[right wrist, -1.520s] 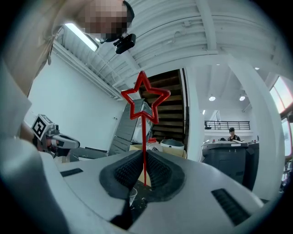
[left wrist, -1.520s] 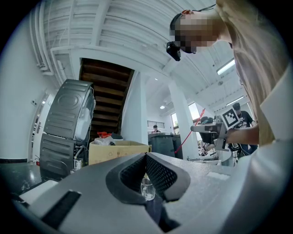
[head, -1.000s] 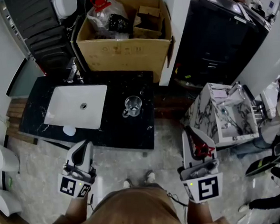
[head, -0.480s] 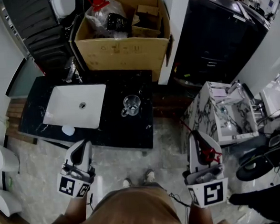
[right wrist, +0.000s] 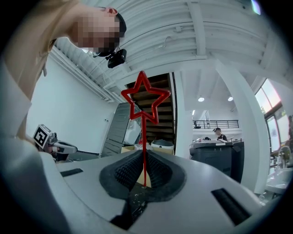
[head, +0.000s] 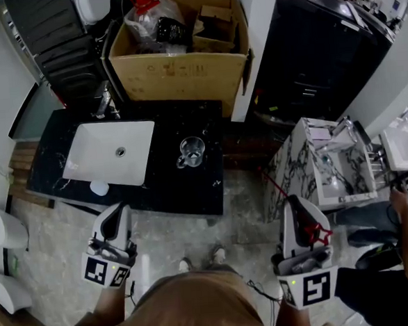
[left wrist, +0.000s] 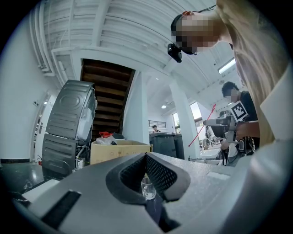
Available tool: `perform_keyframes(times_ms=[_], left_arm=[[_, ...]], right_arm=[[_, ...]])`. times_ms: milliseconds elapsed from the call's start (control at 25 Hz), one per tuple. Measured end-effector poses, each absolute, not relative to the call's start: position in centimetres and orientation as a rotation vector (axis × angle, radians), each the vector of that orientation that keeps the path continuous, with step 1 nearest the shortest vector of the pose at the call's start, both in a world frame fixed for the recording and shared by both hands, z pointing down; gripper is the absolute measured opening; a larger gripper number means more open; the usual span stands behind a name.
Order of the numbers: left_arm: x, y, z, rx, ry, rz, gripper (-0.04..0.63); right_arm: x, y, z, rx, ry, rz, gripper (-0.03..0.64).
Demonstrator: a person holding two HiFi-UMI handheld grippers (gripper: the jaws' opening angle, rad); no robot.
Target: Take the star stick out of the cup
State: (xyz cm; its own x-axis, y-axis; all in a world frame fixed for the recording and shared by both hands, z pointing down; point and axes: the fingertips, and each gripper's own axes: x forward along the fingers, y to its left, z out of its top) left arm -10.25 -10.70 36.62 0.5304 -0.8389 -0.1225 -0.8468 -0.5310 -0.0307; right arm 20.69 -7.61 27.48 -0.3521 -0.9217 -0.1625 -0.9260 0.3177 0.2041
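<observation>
A thin red star stick point(right wrist: 144, 137) stands upright between the pads of my right gripper point(right wrist: 144, 156), its open star high above the jaws. In the head view the right gripper point(head: 294, 202) is shut on this star stick point(head: 319, 236) at the lower right, over the floor and well away from the cup. The clear glass cup point(head: 192, 151) stands on the black counter point(head: 192, 194) beside the sink, with nothing in it. My left gripper point(head: 117, 212) hangs at the lower left, jaws together and holding nothing. Through its jaws the cup point(left wrist: 147, 188) shows far ahead.
A white basin point(head: 109, 155) is set in the counter's left half. Behind it stands an open cardboard box point(head: 183, 63) full of items. A marble sink unit point(head: 322, 164) is at the right, and another person's arm point(head: 405, 242) reaches in at the lower right.
My right gripper has drifted to the right with the star stick in it. Another person's arm has come into the lower right. The left gripper has kept still.
</observation>
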Motion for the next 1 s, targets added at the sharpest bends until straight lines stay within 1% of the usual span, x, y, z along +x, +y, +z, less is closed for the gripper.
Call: perform_keyframes(times_ms=[1000], left_arm=[[-11.0,-10.2,35.4,-2.643,1.481,0.156,0.002]], right_arm=[[21.5,-6.0,26.4,-1.806,2.493,0.404,0.014]])
